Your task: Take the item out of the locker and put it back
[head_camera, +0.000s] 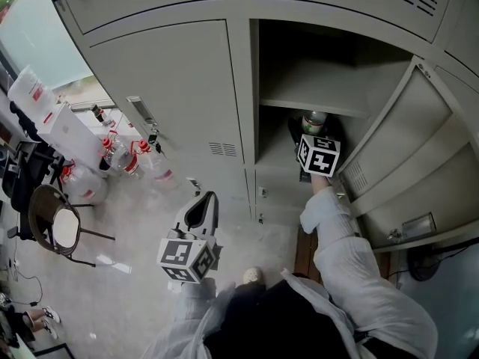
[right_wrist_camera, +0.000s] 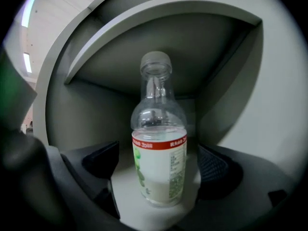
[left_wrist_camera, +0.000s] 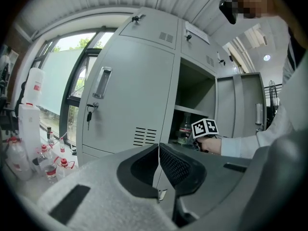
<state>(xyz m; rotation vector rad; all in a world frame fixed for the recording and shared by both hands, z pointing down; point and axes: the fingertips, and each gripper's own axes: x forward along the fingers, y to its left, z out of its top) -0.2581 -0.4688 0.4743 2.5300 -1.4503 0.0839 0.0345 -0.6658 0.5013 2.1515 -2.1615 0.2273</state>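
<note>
A clear plastic bottle (right_wrist_camera: 159,143) with a white-and-green label and a red band stands upright on the lower shelf (right_wrist_camera: 120,186) of the open locker (head_camera: 314,88). My right gripper (right_wrist_camera: 157,174) reaches into the compartment, open, one pad on each side of the bottle with a gap at both. The head view shows the bottle (head_camera: 313,120) just past the right gripper (head_camera: 316,137). My left gripper (head_camera: 200,212) hangs outside, below the closed locker door (head_camera: 172,88), its jaws shut with nothing between them. It looks toward the locker, where the bottle (left_wrist_camera: 185,129) shows.
The locker's door (head_camera: 404,148) stands swung open to the right. A key hangs in the closed door's lock (left_wrist_camera: 88,113). Several bottles (head_camera: 123,155) and white containers (head_camera: 45,103) sit on the floor at the left, beside a chair (head_camera: 56,226).
</note>
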